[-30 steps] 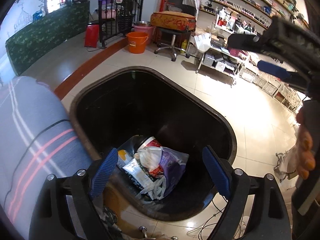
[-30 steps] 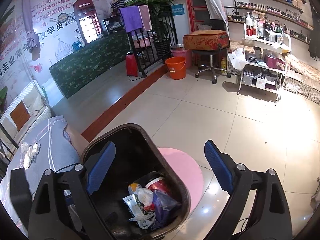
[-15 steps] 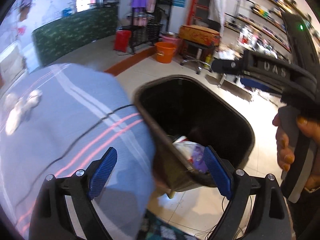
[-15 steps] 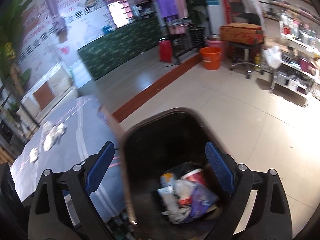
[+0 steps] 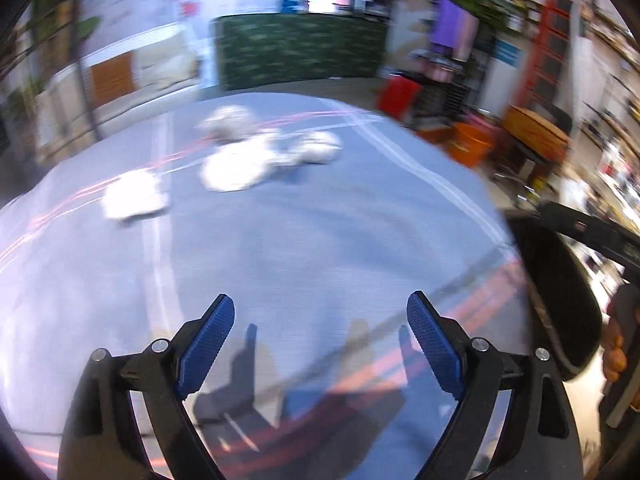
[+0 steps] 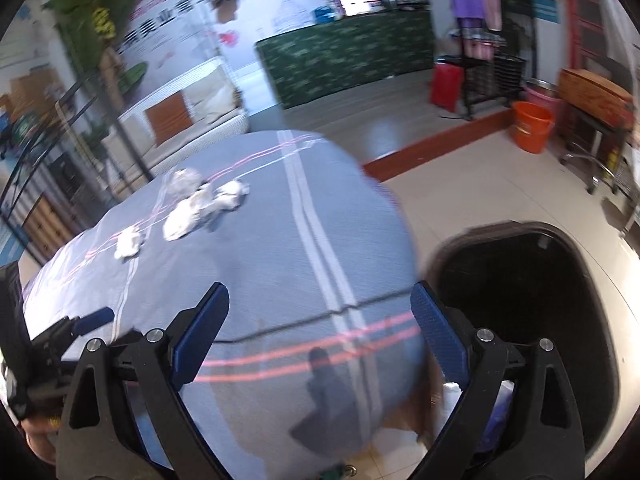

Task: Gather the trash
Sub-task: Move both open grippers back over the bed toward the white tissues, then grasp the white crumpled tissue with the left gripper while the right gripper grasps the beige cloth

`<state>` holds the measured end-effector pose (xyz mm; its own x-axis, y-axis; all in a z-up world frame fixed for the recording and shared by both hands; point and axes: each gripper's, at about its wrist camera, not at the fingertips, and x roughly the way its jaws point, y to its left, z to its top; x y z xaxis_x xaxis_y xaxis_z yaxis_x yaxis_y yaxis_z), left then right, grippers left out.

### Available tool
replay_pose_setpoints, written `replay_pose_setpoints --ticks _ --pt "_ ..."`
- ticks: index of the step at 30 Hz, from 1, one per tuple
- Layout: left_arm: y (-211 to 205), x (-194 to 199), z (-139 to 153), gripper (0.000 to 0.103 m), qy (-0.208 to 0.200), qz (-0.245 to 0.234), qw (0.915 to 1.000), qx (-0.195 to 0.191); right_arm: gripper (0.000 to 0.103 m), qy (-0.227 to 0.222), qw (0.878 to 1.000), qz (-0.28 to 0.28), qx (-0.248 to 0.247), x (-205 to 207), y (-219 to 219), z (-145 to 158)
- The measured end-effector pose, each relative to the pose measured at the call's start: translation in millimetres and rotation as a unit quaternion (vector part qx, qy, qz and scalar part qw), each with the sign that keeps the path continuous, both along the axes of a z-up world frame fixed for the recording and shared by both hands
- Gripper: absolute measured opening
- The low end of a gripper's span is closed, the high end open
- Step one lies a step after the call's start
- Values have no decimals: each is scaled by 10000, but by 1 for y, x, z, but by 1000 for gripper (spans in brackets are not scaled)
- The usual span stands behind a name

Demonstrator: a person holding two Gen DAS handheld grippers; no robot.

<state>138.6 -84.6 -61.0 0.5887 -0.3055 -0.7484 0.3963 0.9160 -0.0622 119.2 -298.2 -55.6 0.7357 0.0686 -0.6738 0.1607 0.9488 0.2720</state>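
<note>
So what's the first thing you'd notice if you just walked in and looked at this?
Probably the crumpled white tissues scattered on the far part of the grey striped cloth, because they stand out bright against it. Next, the big black bin gaping open on the floor right beside the cloth. Behind it all, an orange bucket glows on the tiles.
</note>
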Motion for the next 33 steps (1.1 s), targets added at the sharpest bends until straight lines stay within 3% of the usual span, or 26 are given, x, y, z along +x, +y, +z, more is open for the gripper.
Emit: replay_pose_setpoints --ticks 8,15,22,26,32,33 --pt "75 53 0 87 -106 1045 9942 219 91 136 9976 622 272 62 53 0" --pt "97 113 -3 87 -53 1349 9903 322 90 410 9953 817 326 137 85 -7" --pt "110 161 -11 87 204 1639 9860 219 75 793 9950 456 408 204 83 -25" --pt "114 178 -16 86 329 1725 9843 171 72 936 9936 246 576 227 78 -37" --pt "118 189 -31 70 729 1784 9812 -89 58 1128 9926 171 407 245 86 -51" --pt "118 188 -30 67 688 1803 9812 -87 49 1117 9930 197 337 247 88 -51"
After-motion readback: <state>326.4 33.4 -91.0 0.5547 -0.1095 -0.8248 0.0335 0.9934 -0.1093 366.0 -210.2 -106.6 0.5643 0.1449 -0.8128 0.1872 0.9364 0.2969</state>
